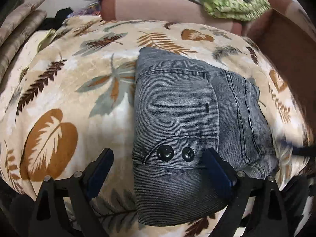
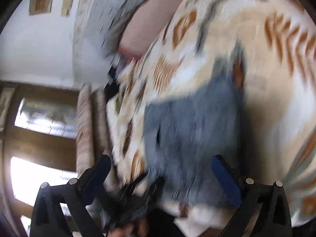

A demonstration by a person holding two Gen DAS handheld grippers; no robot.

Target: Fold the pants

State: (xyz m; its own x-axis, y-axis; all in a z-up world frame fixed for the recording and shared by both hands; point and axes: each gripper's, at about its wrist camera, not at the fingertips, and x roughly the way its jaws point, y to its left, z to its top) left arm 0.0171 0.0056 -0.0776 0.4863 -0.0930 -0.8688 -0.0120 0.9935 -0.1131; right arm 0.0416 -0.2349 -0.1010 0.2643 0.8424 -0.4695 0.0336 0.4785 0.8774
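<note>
Grey-blue denim pants (image 1: 177, 122) lie folded into a compact stack on a leaf-print blanket (image 1: 65, 90). Two black buttons show on the pocket flap near me. My left gripper (image 1: 159, 158) is open and empty, its fingers spread over the near end of the pants. In the blurred, tilted right wrist view, the pants (image 2: 193, 130) lie ahead of my right gripper (image 2: 160, 167), which is open and empty. The left gripper (image 2: 136, 193) shows as a dark blur at that view's lower middle.
A pink bolster (image 1: 158, 7) with a grey cloth and a green patterned cloth (image 1: 233, 2) lies at the far side of the bed. A brown headboard (image 1: 286, 45) stands at the right. Striped curtains (image 2: 88, 134) and a window (image 2: 39, 118) show beside the bed.
</note>
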